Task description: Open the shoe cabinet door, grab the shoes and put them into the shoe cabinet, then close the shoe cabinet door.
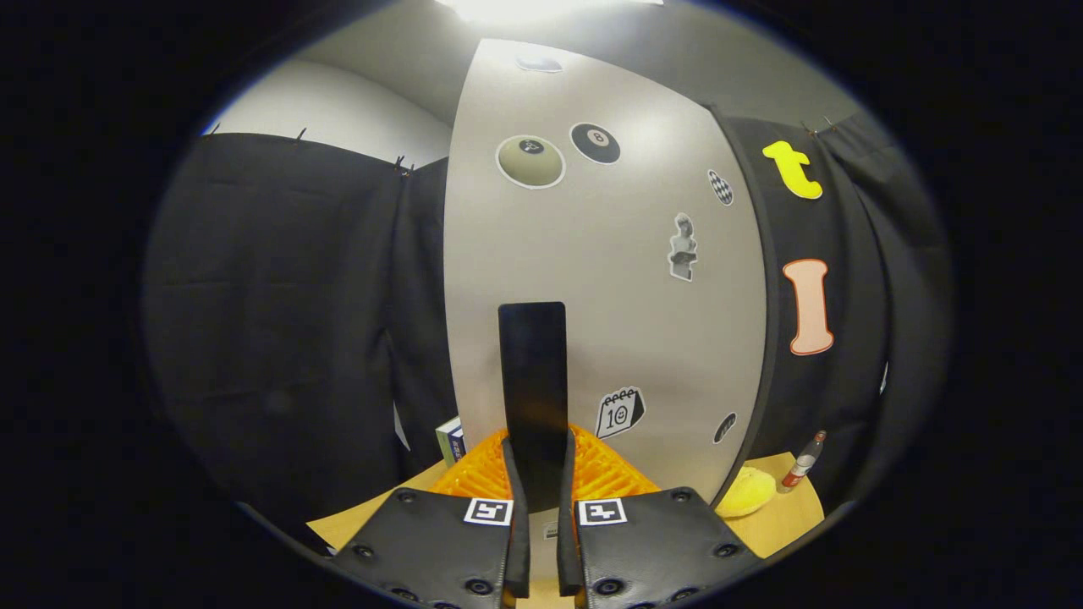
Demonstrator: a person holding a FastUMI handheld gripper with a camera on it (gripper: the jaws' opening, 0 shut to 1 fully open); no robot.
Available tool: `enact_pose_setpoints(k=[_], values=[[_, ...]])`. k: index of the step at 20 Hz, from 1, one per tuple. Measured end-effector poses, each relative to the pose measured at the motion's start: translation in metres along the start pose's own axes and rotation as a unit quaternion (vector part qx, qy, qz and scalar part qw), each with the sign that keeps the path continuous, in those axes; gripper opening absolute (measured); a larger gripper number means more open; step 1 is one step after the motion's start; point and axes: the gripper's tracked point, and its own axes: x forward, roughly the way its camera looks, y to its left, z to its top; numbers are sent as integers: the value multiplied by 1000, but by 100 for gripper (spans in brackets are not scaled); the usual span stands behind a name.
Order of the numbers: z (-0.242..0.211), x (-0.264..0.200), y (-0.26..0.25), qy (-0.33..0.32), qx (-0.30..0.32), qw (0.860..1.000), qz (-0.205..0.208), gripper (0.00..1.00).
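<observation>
The shoe cabinet door (609, 279) is a pale grey panel with several stickers, and it stands upright close in front of me. A flat black handle (531, 372) runs vertically down its lower middle. My gripper (540, 491) is shut on the lower end of this handle, with one finger pressed against each side. The finger pads (474, 478) spread out on both sides of the handle, right at the door face. I cannot tell whether the door is ajar or fully closed.
The cabinet stands on a light wooden table (787, 524). To the right of the door lie a rounded yellow object (746, 491) and a small red-capped bottle (802, 463). A small box or book (451, 440) stands at the door's lower left. Black cloth hangs behind.
</observation>
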Motion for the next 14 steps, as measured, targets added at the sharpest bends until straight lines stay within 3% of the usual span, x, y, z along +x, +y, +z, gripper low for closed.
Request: enact_pose_setpoints(k=[14], values=[[2,-86,-81,8,-31,995,-92,13]])
